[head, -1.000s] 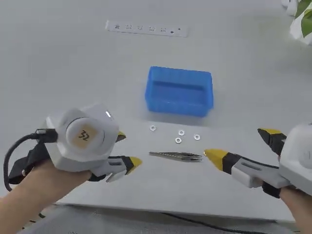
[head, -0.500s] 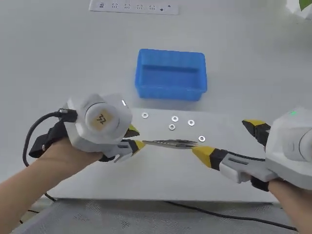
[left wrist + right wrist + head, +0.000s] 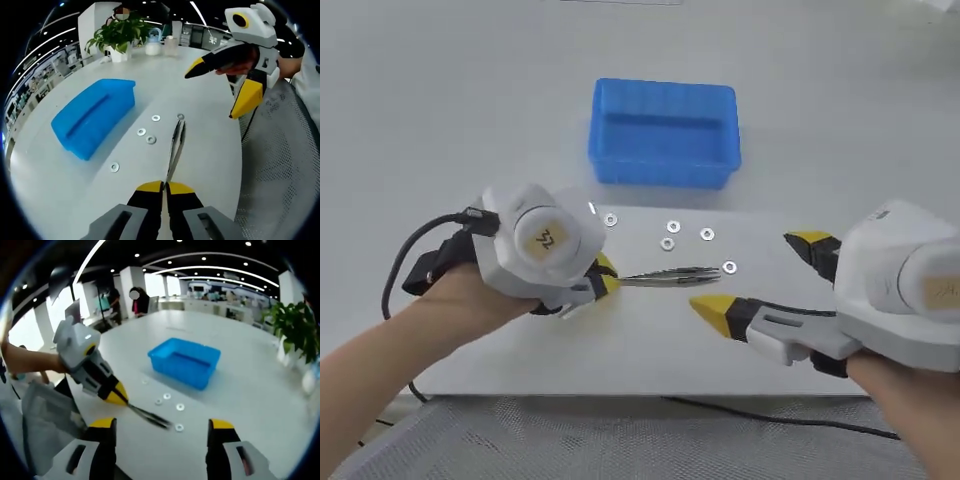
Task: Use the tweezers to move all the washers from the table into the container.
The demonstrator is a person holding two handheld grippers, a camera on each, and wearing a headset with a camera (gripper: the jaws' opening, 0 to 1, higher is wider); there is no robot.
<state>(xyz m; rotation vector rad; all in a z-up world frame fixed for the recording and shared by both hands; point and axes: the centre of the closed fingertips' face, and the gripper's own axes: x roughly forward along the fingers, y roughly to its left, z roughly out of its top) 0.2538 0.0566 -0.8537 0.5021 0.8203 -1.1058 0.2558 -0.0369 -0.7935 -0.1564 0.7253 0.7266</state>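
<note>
Now the left gripper [image 3: 603, 281] is pinching the back end of the tweezers [image 3: 670, 274]. In the left gripper view its two yellow jaws are sitting close together, and the thin metal end is squeezed between them. The tweezers are pointing away from this gripper, across the white table [image 3: 470, 120] toward the other gripper. They are lying low and flat. I cannot tell if they are touching the table or hanging just over it.

Five washers [image 3: 667, 243] are lying on the table. One is sitting right beside the tips of the tweezers. Three are bunched near each other a bit farther back. The last one is lying off by itself, closer to the left gripper's side. Those four are lying between the tweezers and the container [image 3: 663, 133].

The container is a blue box with an open top. It is standing behind the washers, well apart from both grippers.

The right gripper [image 3: 760, 272] is hanging over the table near the tips of the tweezers. Its two yellow jaws are spread wide apart and are gripping nothing. In the right gripper view the tweezers and the washers are lying out in front, between those two jaws.

A green plant [image 3: 120, 35] in a white pot is standing far back on the table, past the container.
</note>
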